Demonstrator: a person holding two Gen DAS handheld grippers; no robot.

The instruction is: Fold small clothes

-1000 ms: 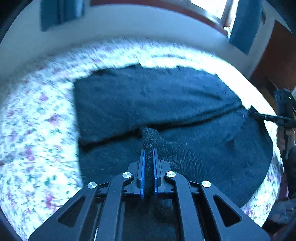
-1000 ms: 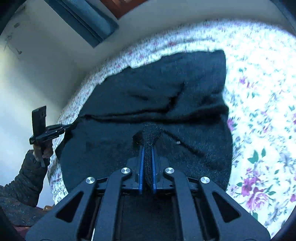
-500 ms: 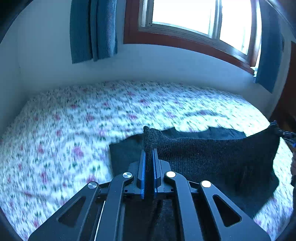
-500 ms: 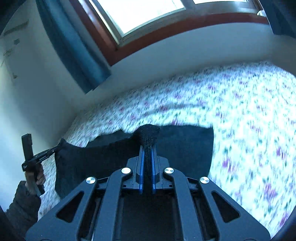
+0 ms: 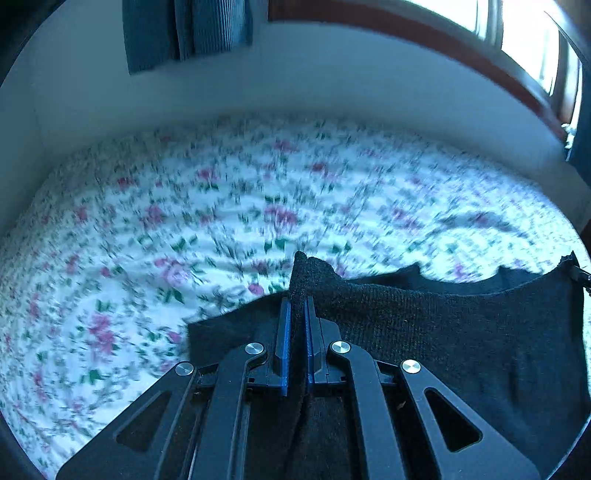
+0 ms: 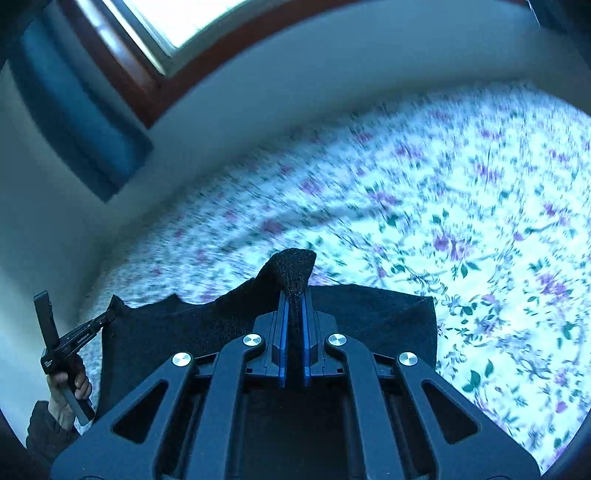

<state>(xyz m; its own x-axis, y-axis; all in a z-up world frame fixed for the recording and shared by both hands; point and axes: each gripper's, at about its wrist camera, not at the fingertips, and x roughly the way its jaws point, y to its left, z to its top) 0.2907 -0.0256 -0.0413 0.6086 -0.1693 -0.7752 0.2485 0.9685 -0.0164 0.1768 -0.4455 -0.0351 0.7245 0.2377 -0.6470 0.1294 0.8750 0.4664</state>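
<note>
Hanging between the two tools, the dark knit garment: one corner pinched in the left gripper, the other corner in the right gripper, top edge stretching taut across, lower part trailing onto the floral bed near its close edge. Both sets of blue pads closing narrowly on bunched knit, a tuft of cloth poking out past each tip.

Risking several things from here, as a judgement only. Gripping just a small nub of thick, stretchy fabric, so slipping free under a sharp tug or a quick swing. Pulling the corners unevenly, so skewing the fold line and laying one edge past the other. Dragging the trailing hem across the sheet, so rucking it under and trapping a crease. Blurring bedspread in both views, suggesting quick motion, so overshooting the landing spot. Stretching too hard, so distorting the knit. Blue curtain and window beyond, well apart.
</note>
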